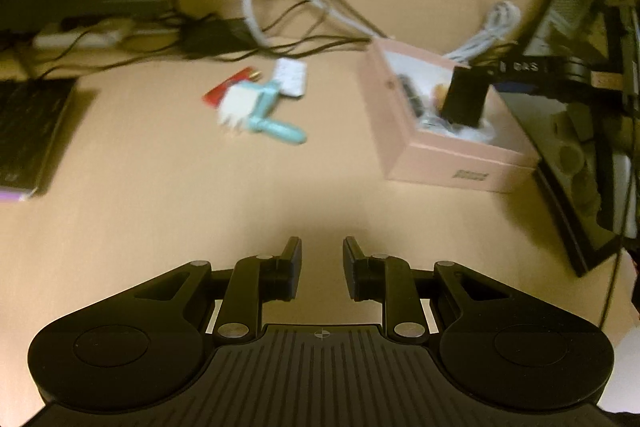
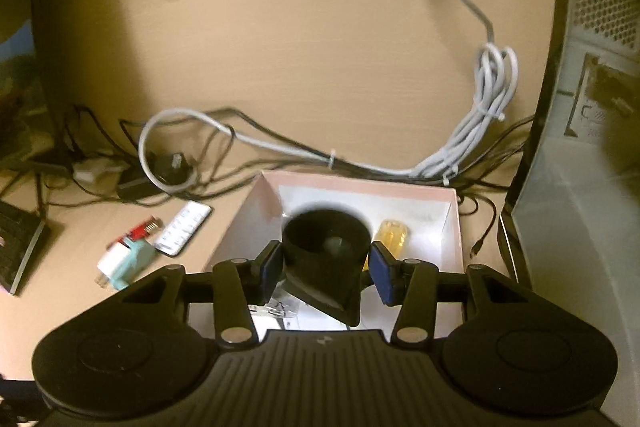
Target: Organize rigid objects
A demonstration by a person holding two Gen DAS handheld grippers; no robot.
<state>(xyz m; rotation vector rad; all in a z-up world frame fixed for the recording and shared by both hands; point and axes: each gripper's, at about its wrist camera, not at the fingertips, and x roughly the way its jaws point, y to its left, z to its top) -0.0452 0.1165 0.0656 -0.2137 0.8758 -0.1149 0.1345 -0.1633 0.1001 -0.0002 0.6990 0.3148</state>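
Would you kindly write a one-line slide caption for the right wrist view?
Right gripper over the open pink box, a black cup-shaped object between its fingers; blister pack lies on the desk.

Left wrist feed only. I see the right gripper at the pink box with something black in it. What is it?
Observer: A hollow, round black cup-like part, between the right gripper pads, over the open pink box.
Operator: Gripped?
Observer: Cannot tell. The part looks blurred while the fingers look sharp.
Operator: Anything else in the box?
Observer: An amber translucent piece lies on the box floor, right of the black part.
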